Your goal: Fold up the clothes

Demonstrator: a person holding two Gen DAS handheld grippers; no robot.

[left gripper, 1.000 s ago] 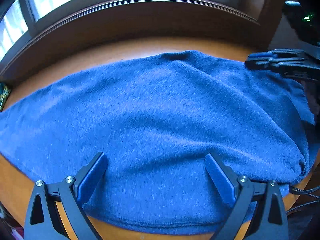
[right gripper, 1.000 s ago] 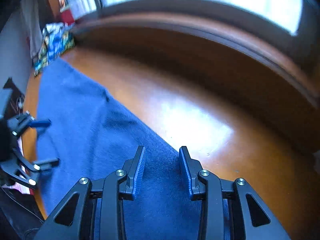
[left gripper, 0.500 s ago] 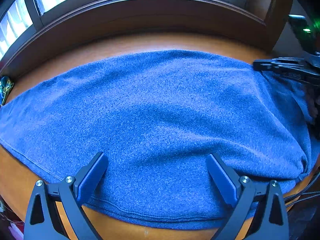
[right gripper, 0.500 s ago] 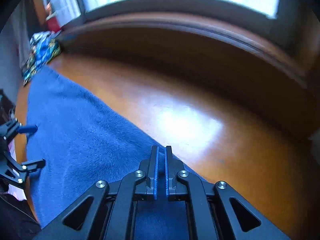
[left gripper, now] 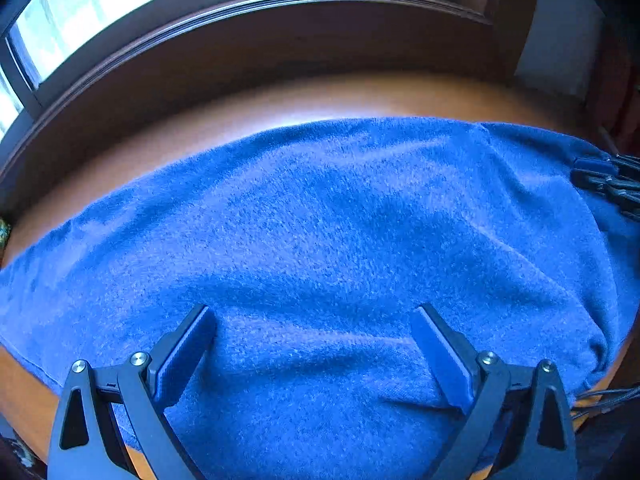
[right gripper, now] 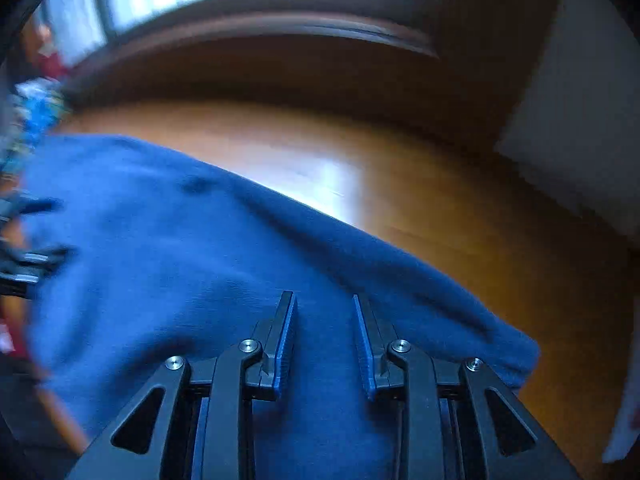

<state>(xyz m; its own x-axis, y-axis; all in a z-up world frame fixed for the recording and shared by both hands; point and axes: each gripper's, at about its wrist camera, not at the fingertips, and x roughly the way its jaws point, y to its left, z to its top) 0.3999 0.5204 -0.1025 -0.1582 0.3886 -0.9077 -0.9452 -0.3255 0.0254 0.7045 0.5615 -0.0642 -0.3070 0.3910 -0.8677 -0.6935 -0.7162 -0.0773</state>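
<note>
The garment (left gripper: 320, 240) is plain royal blue all over, with no print. The surface (right gripper: 460, 220) under it is glossy orange-brown wood. The window frame (left gripper: 280, 40) is dark brown. Both the left gripper (left gripper: 312, 344) and right gripper (right gripper: 324, 336) are black with blue pads.

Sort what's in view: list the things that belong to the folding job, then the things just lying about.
Part of the job:
- blue garment, spread over the wooden table
- left gripper, fingers open above the cloth
- right gripper, fingers open over the cloth's edge

Just lying about:
- colourful patterned item at the table's far corner, blurred
- cables off the table edge
</note>
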